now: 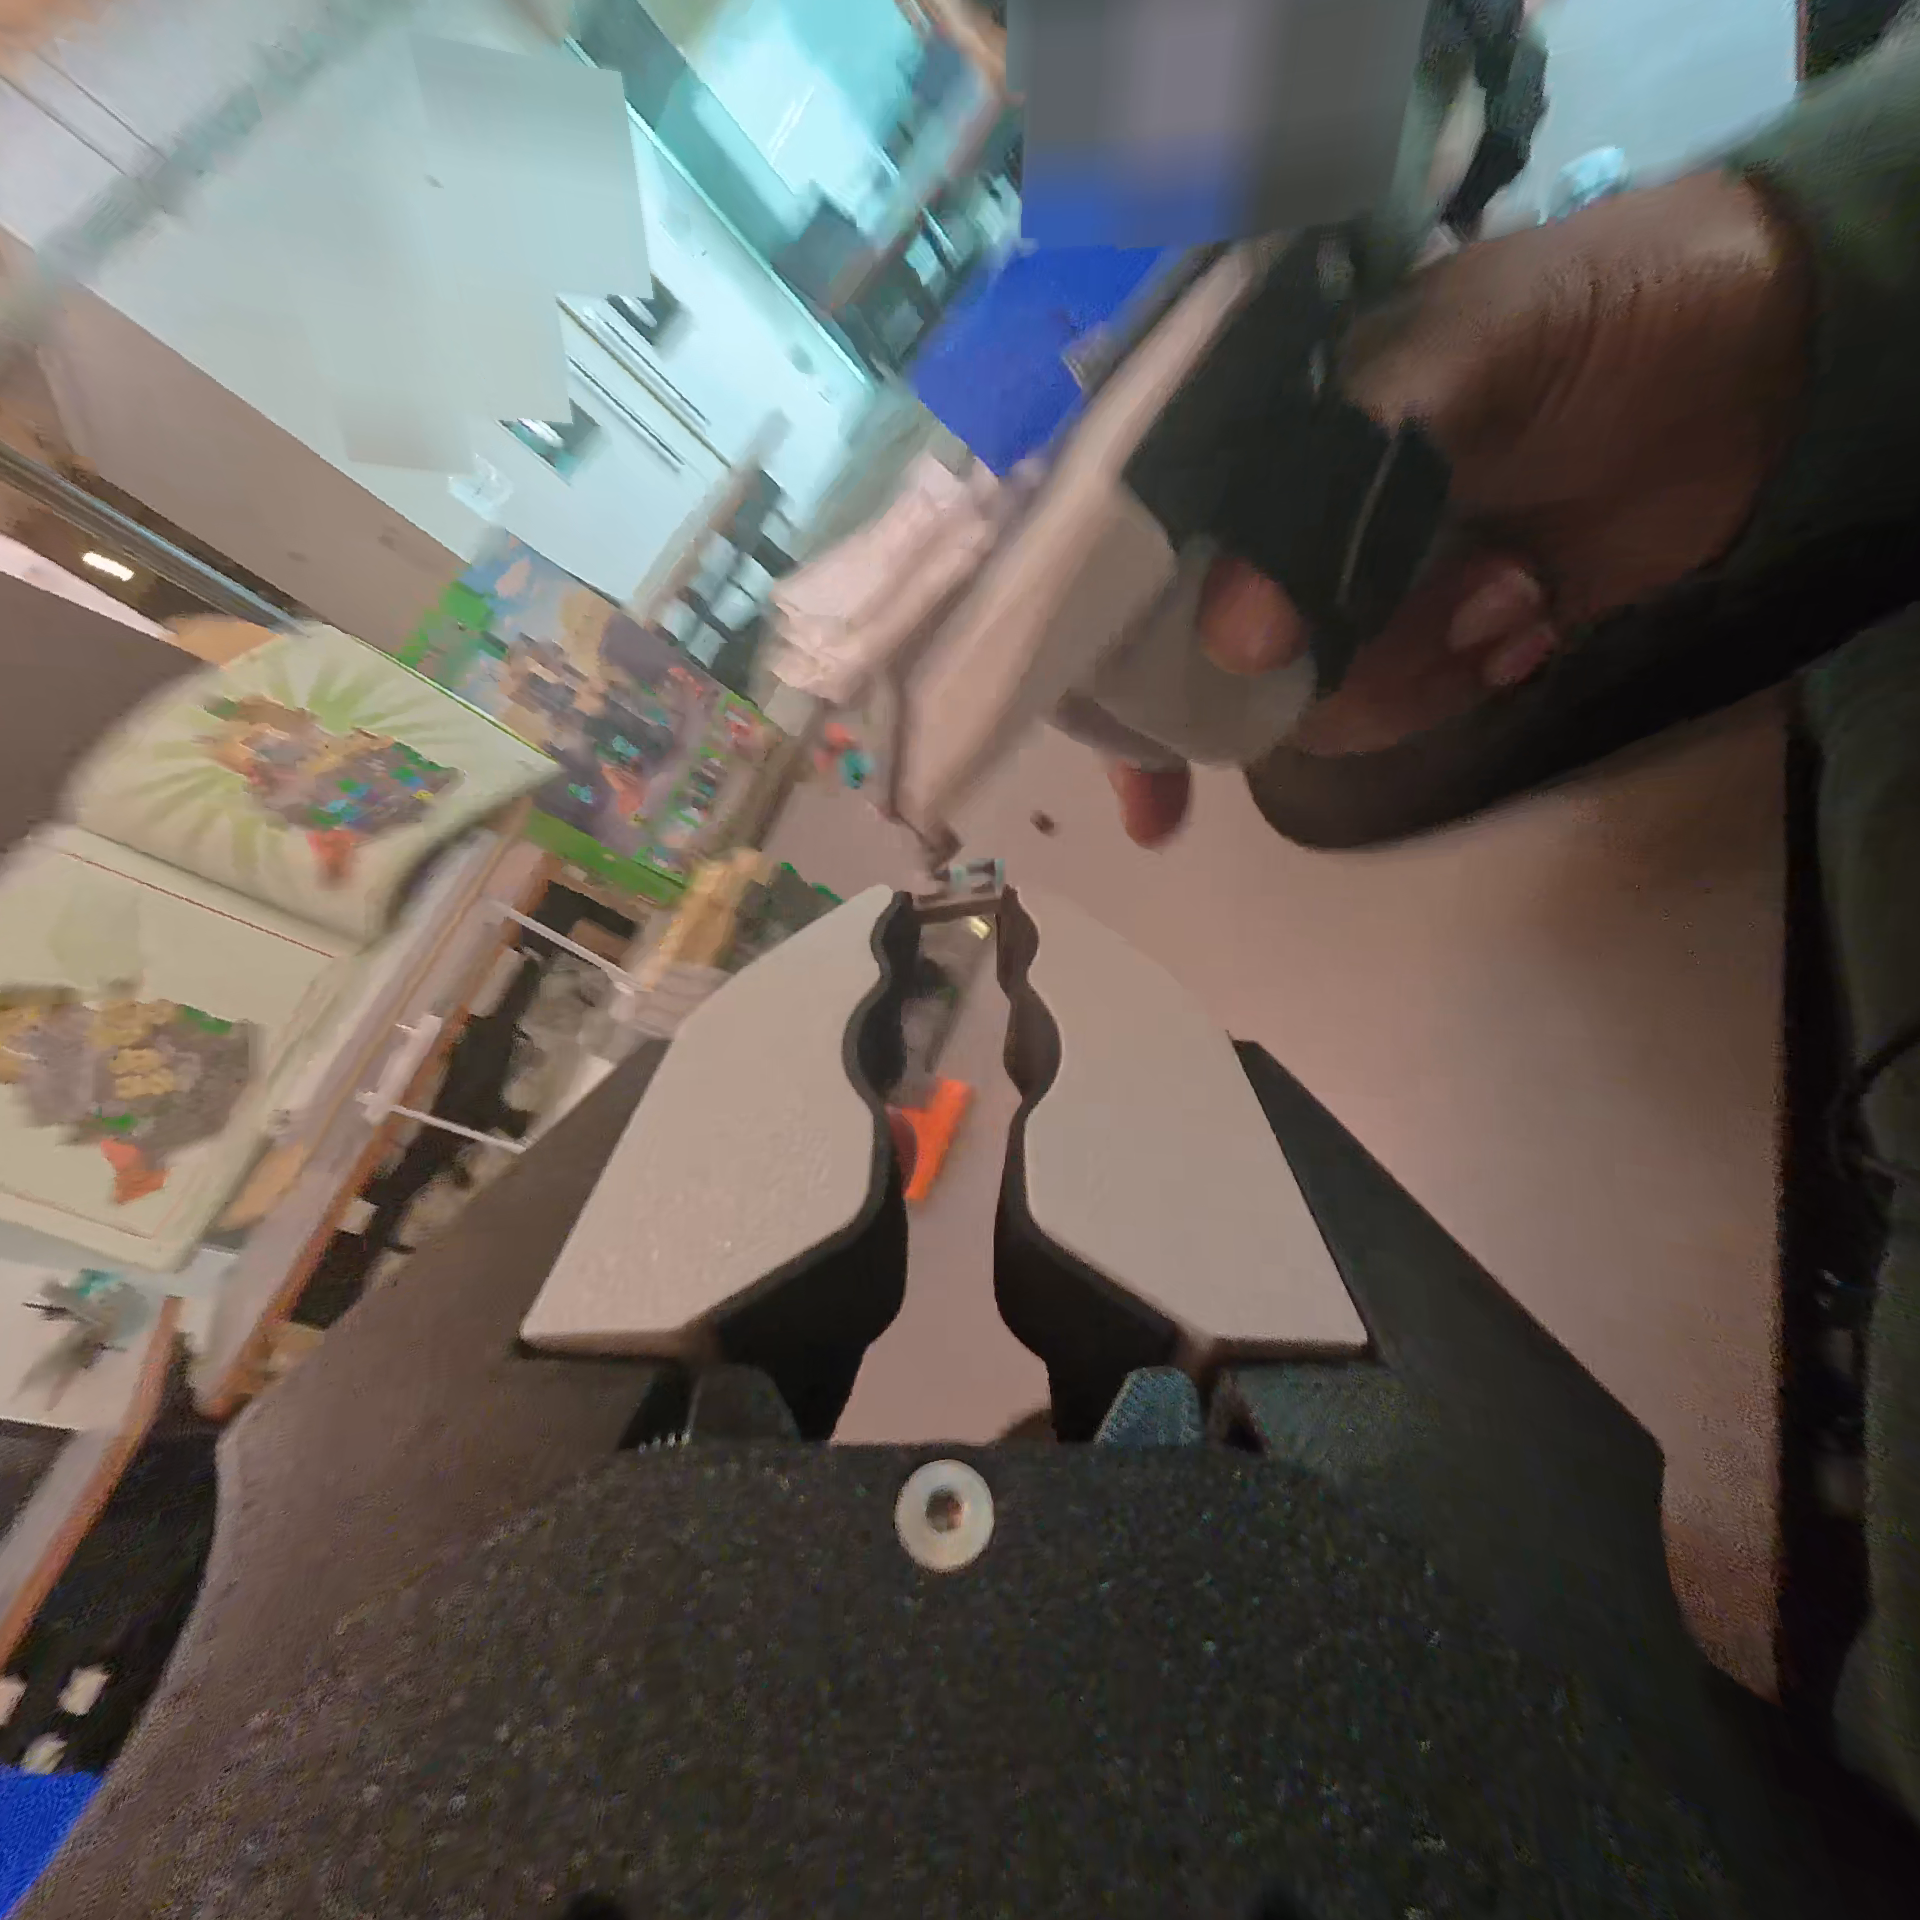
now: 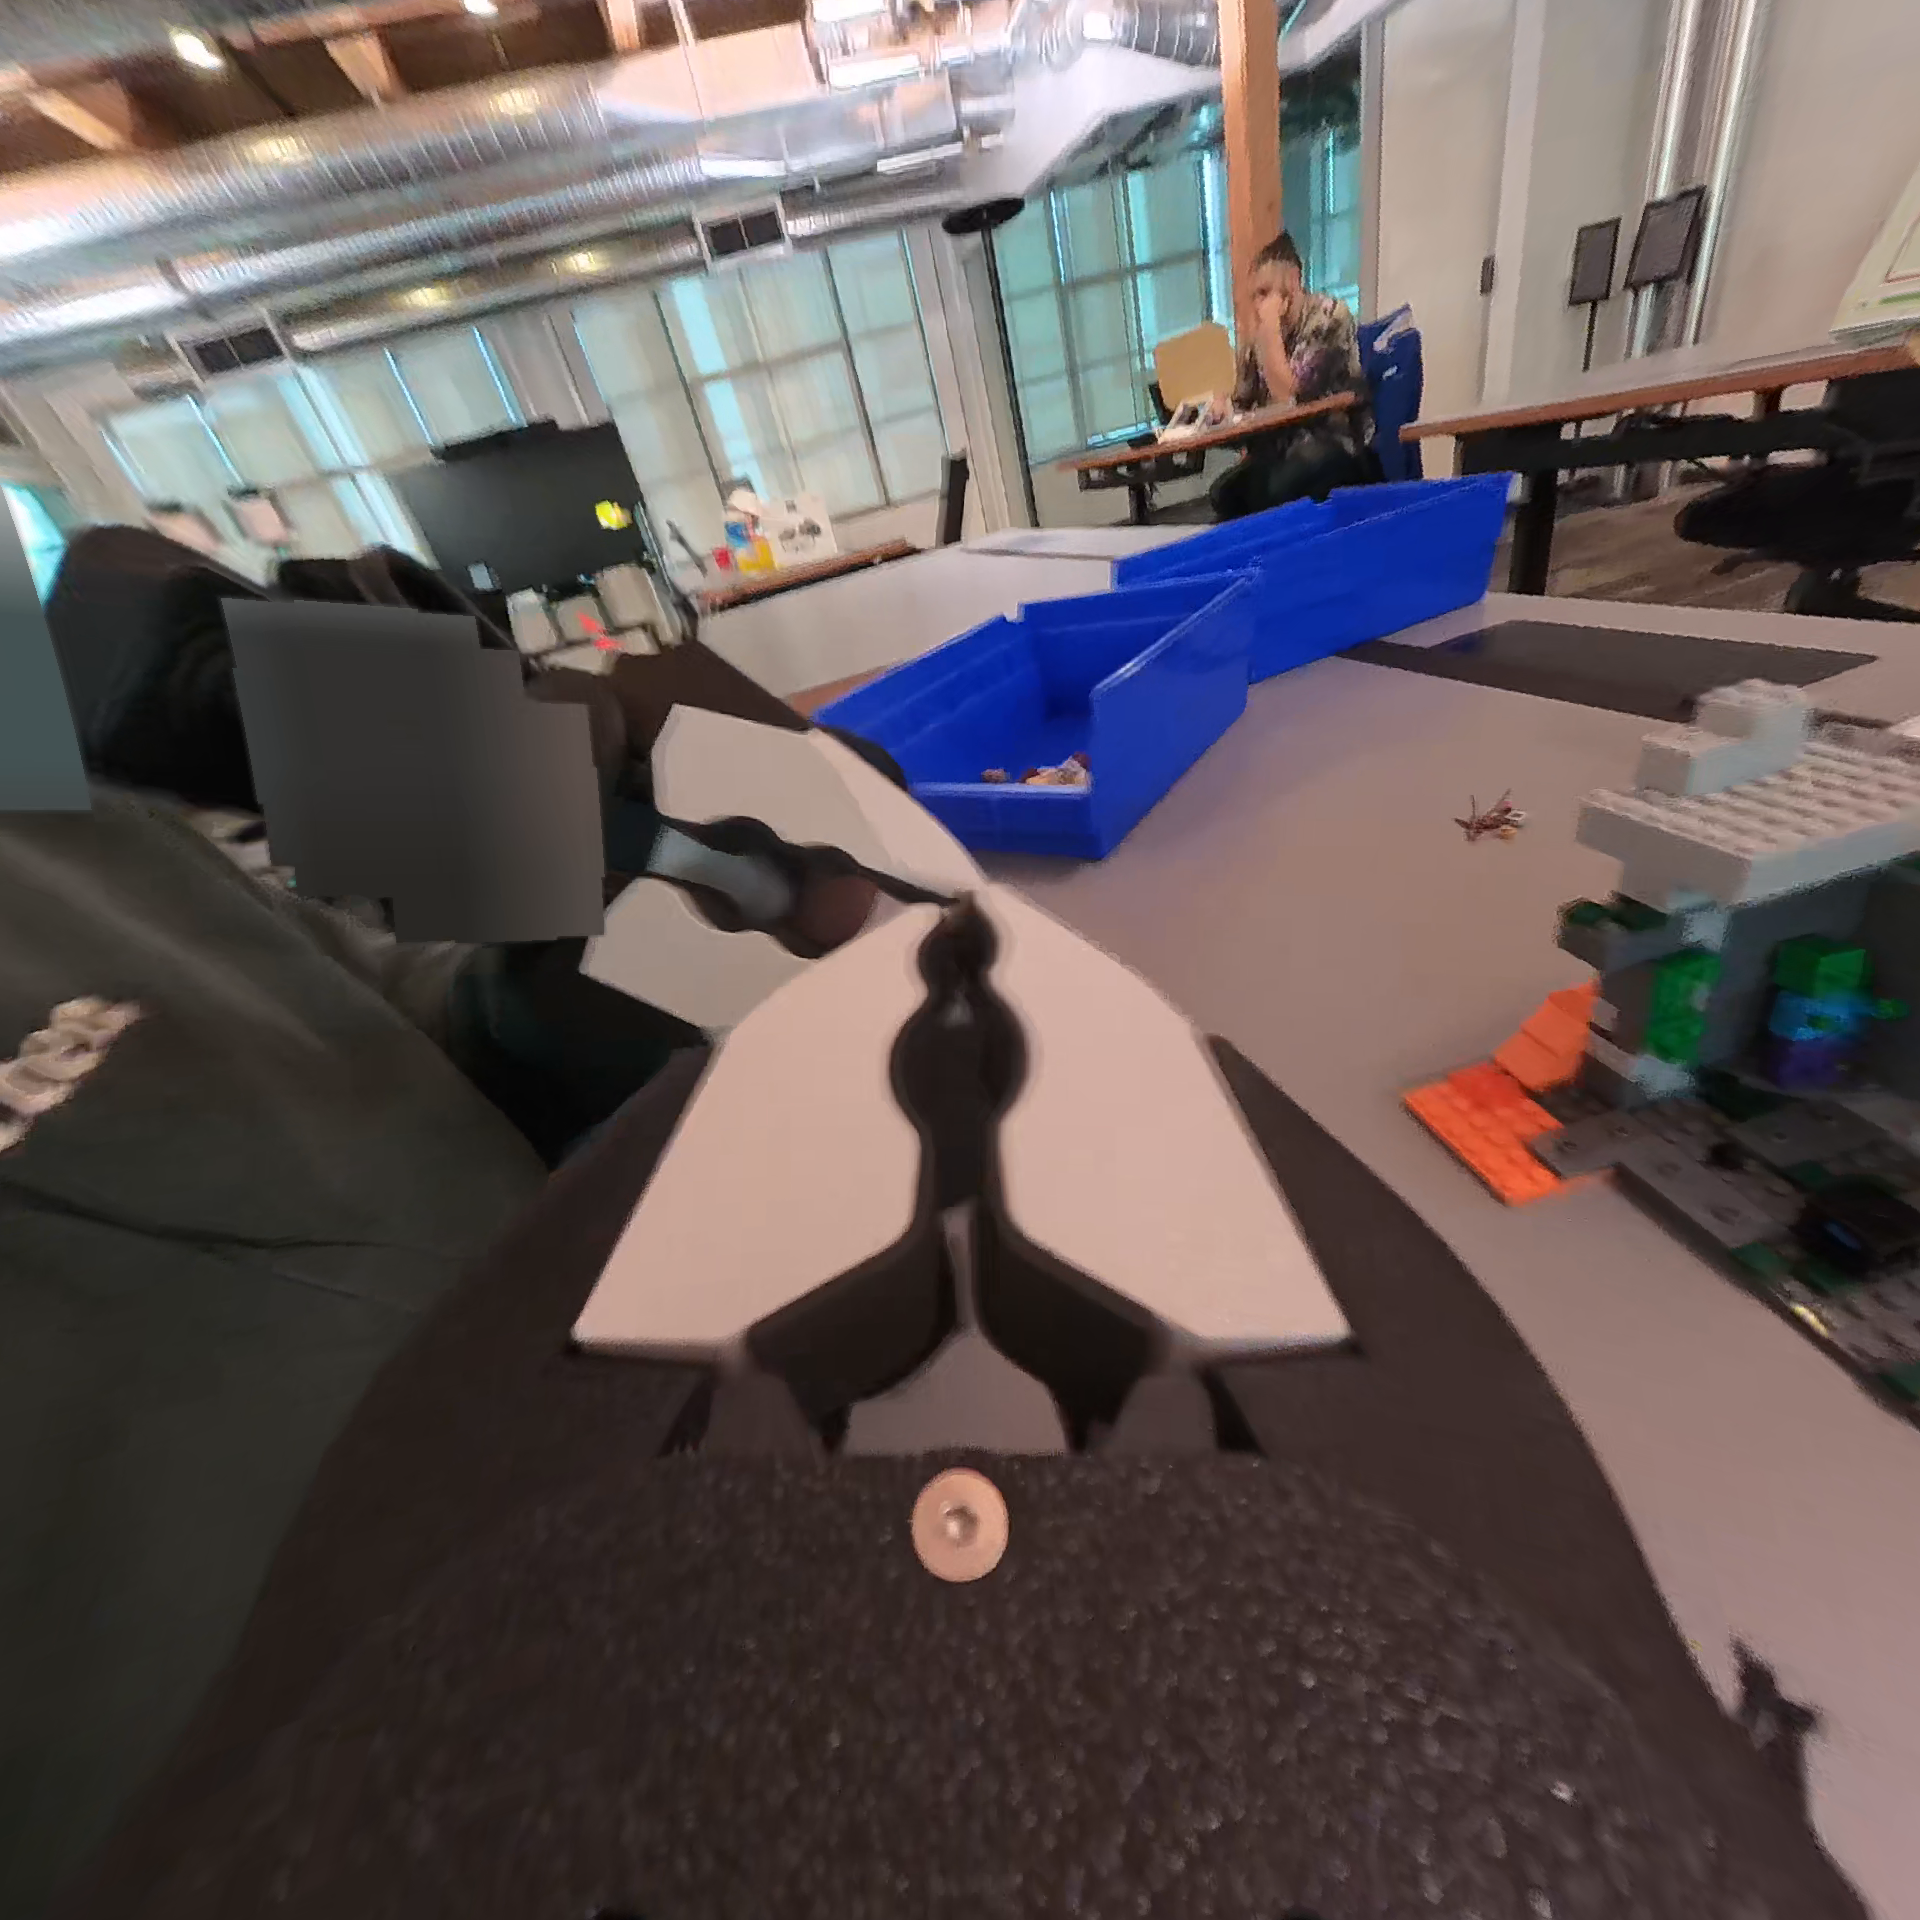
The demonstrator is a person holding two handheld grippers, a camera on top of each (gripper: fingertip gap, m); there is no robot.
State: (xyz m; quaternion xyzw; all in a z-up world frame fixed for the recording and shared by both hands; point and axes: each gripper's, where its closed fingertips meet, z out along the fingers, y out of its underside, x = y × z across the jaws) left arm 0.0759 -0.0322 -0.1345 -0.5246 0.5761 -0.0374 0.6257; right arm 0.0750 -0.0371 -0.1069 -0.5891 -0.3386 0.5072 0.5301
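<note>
Left tongs (image 1: 954,909): pads parted only at a narrow gap, with a small, thin grey-and-teal piece (image 1: 961,883) at the very tips. It appears pinched across the tips, but blur keeps this from being certain.

Right tongs (image 2: 964,920): clenched, black pads meeting along the whole seam. In the left wrist view the same tongs (image 1: 940,831) come down from the upper right of the frame, gripped by a hand (image 1: 1558,436), and their tip touches or nearly touches the small piece. Two tips brought to one point suggests the piece is being steadied or passed between them; that is a judgement.

Worktop (image 2: 1247,914): grey, centre of frame.

Blue bins (image 2: 1049,758): two, centre to upper right of the right wrist view, the nearer one holding a few small bits.

Brick model (image 2: 1745,997): right edge, grey plates with an orange ramp and green blocks; well apart from both tongs.

Loose dark bit (image 2: 1488,812): lies on the worktop between the bin and the model.

Left wrist view only: printed booklets (image 1: 281,769) at mid left, the hand, the small piece.

Right wrist view only: bins' contents, model, seated person (image 2: 1294,353) at a far desk.
</note>
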